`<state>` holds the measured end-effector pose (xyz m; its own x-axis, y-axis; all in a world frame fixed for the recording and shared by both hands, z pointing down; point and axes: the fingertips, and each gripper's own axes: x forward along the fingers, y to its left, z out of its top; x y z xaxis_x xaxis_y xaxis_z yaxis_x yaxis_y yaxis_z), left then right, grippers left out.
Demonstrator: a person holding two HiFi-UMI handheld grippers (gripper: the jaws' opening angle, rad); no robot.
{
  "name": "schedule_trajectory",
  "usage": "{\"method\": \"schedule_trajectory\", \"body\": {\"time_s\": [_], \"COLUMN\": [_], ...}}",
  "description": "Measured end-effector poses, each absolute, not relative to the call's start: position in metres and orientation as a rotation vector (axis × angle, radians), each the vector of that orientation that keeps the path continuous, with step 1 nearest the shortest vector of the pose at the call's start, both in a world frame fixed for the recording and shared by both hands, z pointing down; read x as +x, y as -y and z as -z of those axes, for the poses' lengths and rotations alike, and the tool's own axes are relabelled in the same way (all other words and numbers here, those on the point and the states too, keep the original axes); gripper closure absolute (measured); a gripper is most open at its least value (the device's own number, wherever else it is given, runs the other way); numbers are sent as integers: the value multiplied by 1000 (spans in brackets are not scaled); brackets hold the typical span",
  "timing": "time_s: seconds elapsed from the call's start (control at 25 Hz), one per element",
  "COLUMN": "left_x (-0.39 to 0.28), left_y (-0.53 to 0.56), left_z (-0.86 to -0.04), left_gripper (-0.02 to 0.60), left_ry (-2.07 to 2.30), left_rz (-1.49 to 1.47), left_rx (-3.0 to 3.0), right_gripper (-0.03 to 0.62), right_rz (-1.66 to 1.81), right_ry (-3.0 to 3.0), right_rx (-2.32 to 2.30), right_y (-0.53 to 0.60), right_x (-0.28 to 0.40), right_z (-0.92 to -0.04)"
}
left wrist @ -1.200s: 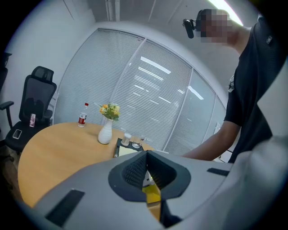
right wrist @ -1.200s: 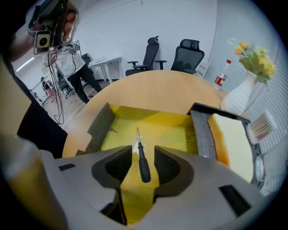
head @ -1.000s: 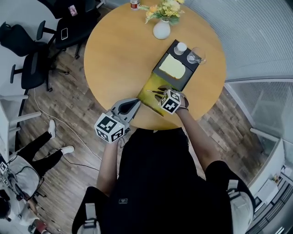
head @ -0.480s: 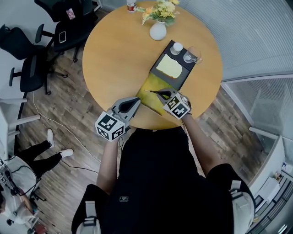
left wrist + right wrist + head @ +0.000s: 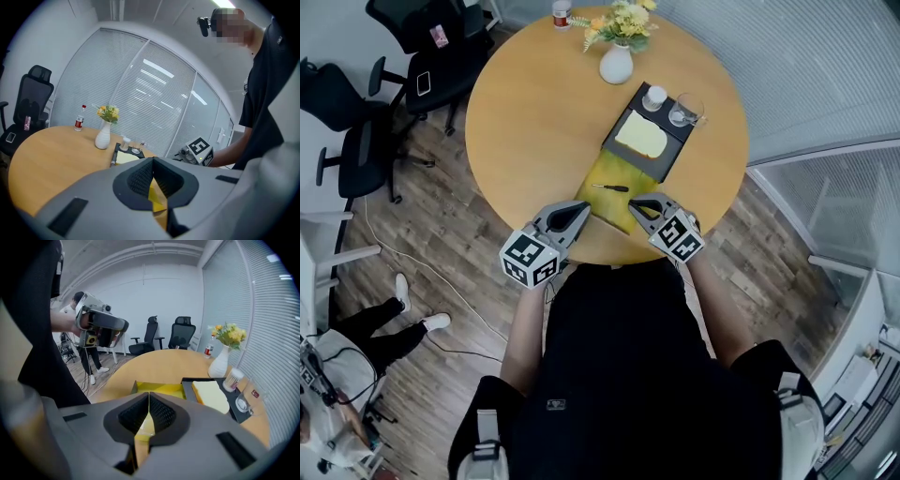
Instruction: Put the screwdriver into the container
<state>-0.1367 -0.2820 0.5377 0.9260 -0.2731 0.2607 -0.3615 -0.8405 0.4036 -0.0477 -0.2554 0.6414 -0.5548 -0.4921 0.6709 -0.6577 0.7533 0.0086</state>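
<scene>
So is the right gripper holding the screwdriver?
No, the screwdriver lies in the yellow container, while the right gripper has its fingers shut on nothing.

Setting: an office meeting room.

Indicators:
- A round wooden table (image 5: 534, 131) stands on a wood-plank floor (image 5: 441, 267).
- Black swivel office chairs (image 5: 356, 155) are grouped at the far left, one with a phone (image 5: 423, 83) on its seat.
- A glazed partition with horizontal blinds (image 5: 825, 66) runs along the right side.
- A vase of flowers (image 5: 616, 62) and a bottle (image 5: 561, 12) sit at the table's far edge.
- The far wall (image 5: 140, 296) is plain white.
</scene>
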Motion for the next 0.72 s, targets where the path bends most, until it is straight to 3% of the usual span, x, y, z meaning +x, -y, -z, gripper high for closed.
{"method": "schedule_trajectory", "body": {"time_s": [0.72], "left_x": [-136], "left_y": [267], "left_z": [-534], "left_gripper": [577], "left_ry": [442], "left_rz": [-259], "left_rx": [2642], "right_gripper": [586], "right_rz": [-295], "right_ry": [2312], "right_rx": [955], "right_y": [237], "right_x": [-45], "right_z": [-626]}}
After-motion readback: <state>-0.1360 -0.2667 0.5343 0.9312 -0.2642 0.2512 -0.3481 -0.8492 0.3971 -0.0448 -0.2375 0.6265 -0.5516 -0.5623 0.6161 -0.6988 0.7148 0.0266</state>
